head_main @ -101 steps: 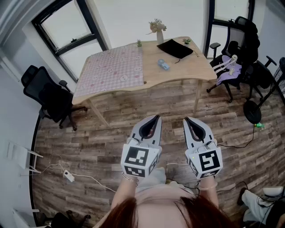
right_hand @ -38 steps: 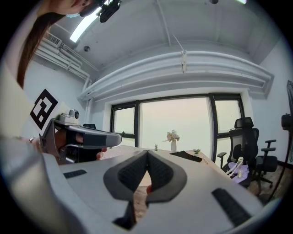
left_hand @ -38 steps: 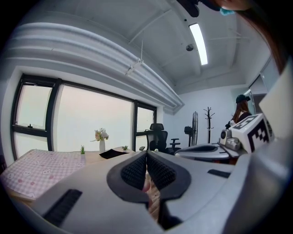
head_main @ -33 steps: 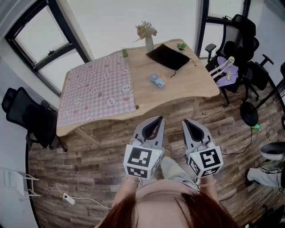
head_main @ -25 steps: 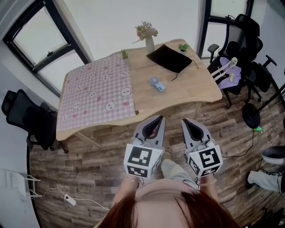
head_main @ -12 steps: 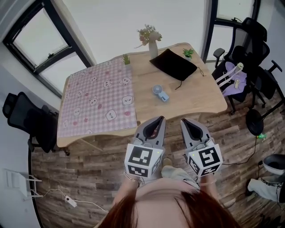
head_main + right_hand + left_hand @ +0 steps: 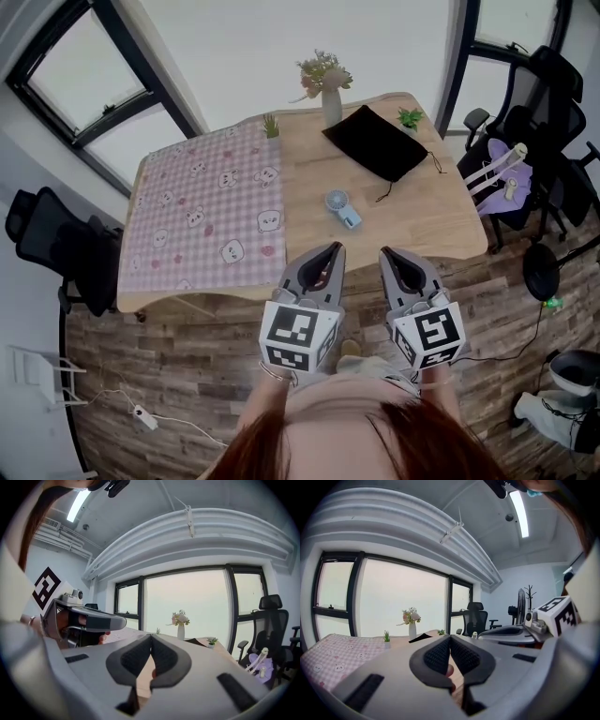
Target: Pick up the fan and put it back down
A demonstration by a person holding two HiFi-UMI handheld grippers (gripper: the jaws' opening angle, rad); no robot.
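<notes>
Both grippers, left [image 7: 328, 251] and right [image 7: 388, 253], are pressed together and empty. They are held side by side at the near edge of the table [image 7: 427, 220], probably aiming for the small blue fan [image 7: 343, 208]. It lies untouched on bare wood beside the checked cloth [image 7: 206, 216].

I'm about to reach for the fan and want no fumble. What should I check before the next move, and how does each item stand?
1. The fan in view on the table: ok, lying on bare wood.
2. Room around it: ok, apart from the black pouch and the checked cloth.
3. Jaws of left gripper open to grasp: not ok, shut, empty.
4. Jaws of right gripper open: not ok, shut, empty.
5. Grippers at the fan: not ok, both short of it.
</notes>
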